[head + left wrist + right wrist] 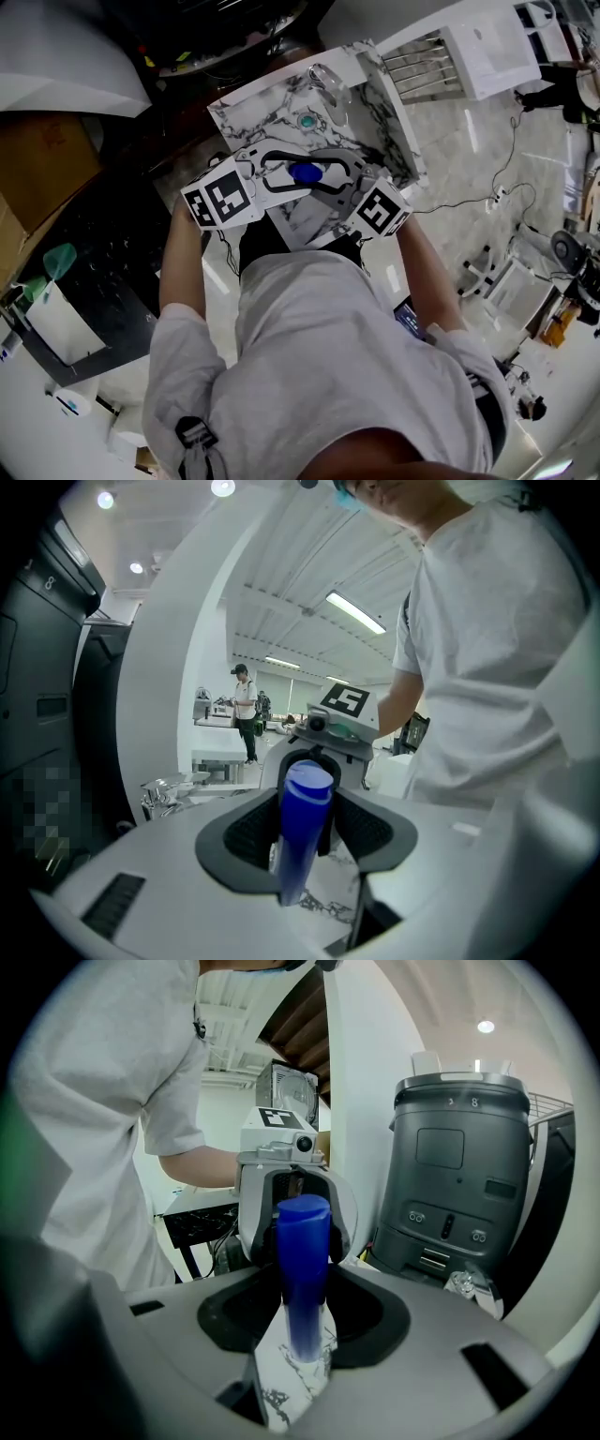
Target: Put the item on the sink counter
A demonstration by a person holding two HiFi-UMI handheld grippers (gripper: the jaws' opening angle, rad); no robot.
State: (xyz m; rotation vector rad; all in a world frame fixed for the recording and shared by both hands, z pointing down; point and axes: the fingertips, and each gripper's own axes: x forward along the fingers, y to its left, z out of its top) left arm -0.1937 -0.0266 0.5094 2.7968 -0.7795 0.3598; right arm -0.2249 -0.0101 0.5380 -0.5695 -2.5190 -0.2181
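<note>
The cylinder [305,172] is standing on the sink counter [246,110], between the left gripper [309,808] and the right gripper [305,1288]; the drain [307,121] is lying behind it.

We are looking at a big open lab or test hall, not a home. A small marble-pattern sink counter [253,112] stands alone on a shiny floor [450,141], and cables [507,161] run across that floor. A cardboard box [42,178] lies near, and long ceiling lights [356,613] hang over white work tables [220,761].
</note>
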